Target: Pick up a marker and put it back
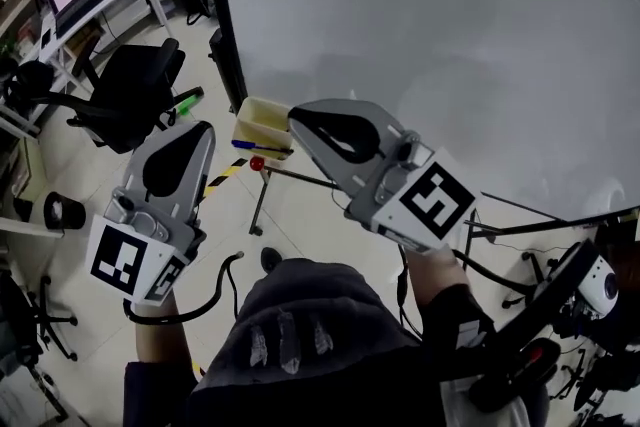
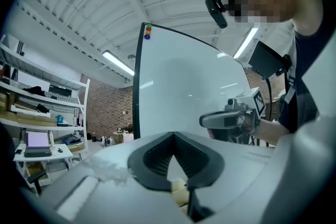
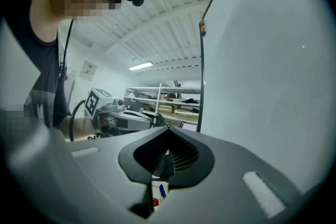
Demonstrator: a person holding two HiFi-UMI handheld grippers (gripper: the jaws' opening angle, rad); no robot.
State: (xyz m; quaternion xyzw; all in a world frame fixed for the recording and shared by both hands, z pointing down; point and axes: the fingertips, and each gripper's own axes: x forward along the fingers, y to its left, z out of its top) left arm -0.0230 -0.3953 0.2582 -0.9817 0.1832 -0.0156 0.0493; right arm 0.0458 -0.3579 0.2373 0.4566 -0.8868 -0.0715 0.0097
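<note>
Right fingers (image 3: 142, 157) clamp a dark marker (image 3: 165, 165), likely light, stiff, slick; hold mid-barrel. Left fingers (image 2: 152, 157) closed, empty; tray (image 1: 262, 102) at 9 o'clock.

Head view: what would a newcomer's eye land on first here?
The big whiteboard fills the upper right. Below it, two grey grippers with square-marker cubes dominate the middle: the left gripper and the right gripper, its tip by a yellowish tray holding a blue marker. In its own view, the right gripper's jaws are shut on what looks like a dark marker.
</note>
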